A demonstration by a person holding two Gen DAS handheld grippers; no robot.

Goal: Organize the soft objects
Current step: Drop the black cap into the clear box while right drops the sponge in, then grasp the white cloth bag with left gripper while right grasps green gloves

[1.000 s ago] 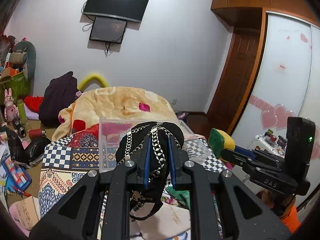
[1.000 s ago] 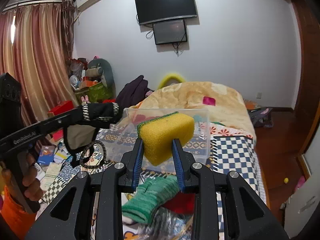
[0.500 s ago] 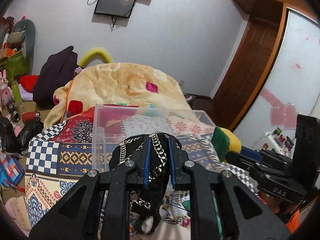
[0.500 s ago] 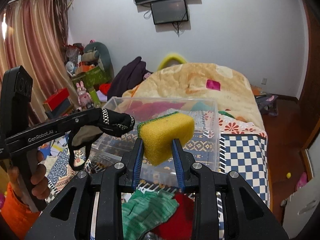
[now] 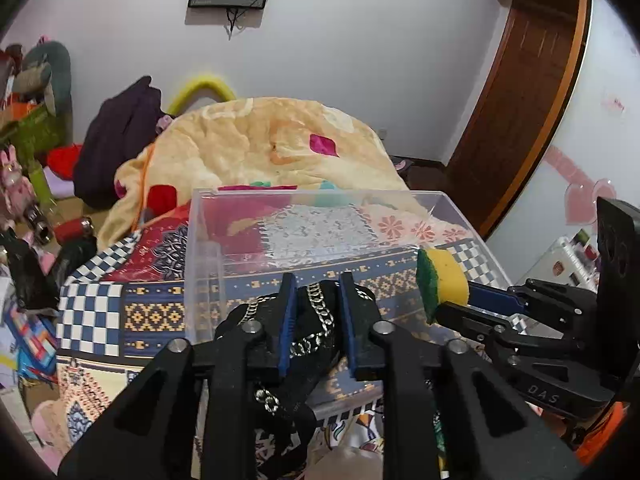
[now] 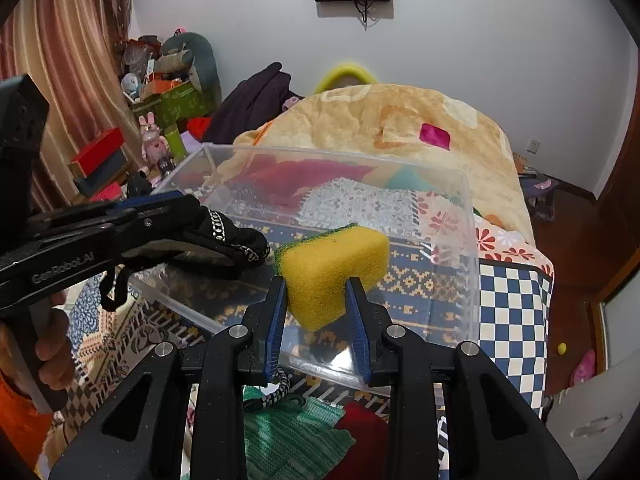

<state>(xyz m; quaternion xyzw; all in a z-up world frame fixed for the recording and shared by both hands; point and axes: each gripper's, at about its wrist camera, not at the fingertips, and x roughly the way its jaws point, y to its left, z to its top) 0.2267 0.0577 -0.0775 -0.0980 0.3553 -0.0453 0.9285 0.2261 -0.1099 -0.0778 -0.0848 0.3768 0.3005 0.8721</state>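
Note:
My left gripper [image 5: 317,292] is shut on a black fabric piece with silver chains [image 5: 316,334], held over the near part of a clear plastic bin [image 5: 200,248] on the bed. From the right wrist view the left gripper [image 6: 224,236] reaches in from the left with the black fabric [image 6: 240,242] over the bin [image 6: 466,216]. My right gripper [image 6: 316,284] is shut on a yellow sponge with a green scrub side [image 6: 332,268], held over the bin's near side. The sponge also shows in the left wrist view [image 5: 442,280], at the right.
A patterned quilt [image 6: 516,304] covers the bed, with a beige blanket [image 5: 260,148] heaped behind the bin. A green knitted item [image 6: 292,436] and a red cloth [image 6: 360,436] lie below the right gripper. Clutter and toys [image 6: 160,120] fill the left side.
Both grippers have moved forward and down toward the bin, so it now fills the middle of each view. The fabric and sponge now hang over its near part; both grips are unchanged.

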